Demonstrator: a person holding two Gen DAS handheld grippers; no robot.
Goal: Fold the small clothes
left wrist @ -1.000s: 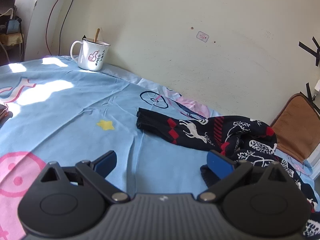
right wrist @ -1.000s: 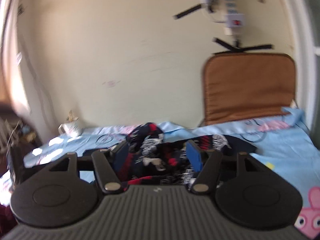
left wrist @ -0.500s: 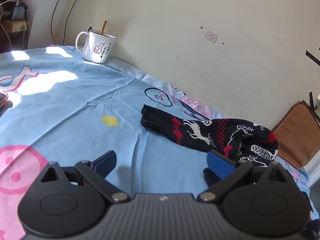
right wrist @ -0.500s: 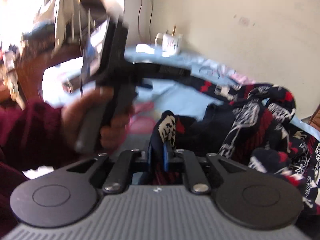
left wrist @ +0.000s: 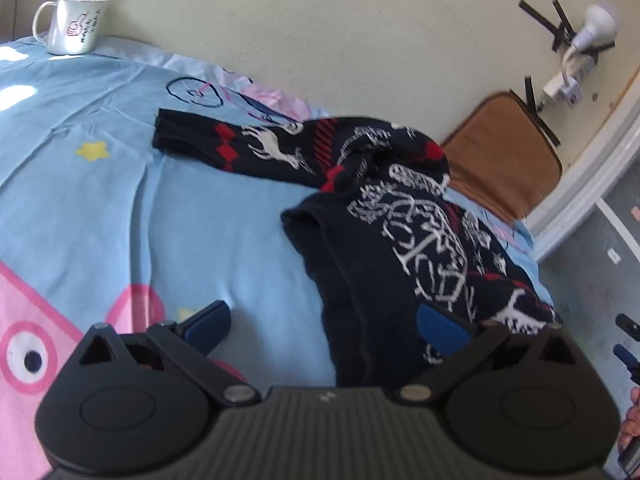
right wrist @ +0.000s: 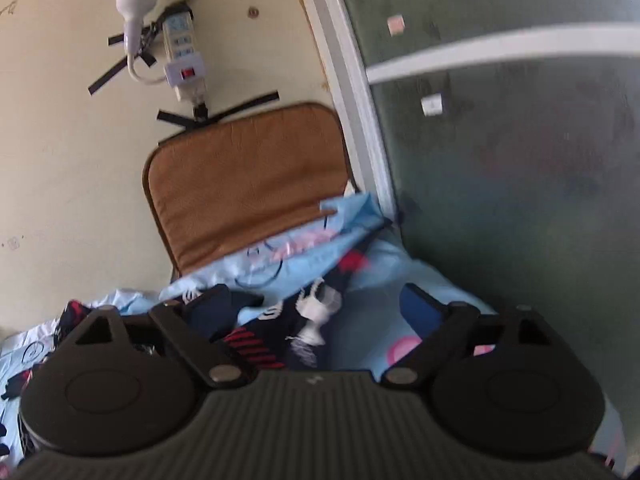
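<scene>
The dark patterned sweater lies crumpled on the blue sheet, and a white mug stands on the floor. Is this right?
Not quite. The left wrist view shows the white mug standing on the blue sheet, near the wall. The dark patterned sweater does lie crumpled on that sheet.

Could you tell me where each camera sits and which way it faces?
Left wrist: on the left gripper, angled down at the sweater on the blue sheet; its open fingers show.
Right wrist: on the right gripper, facing the brown cushion and wall; fingers opening, gripping nothing.
Shared: sweater, cushion, power strip.
</scene>
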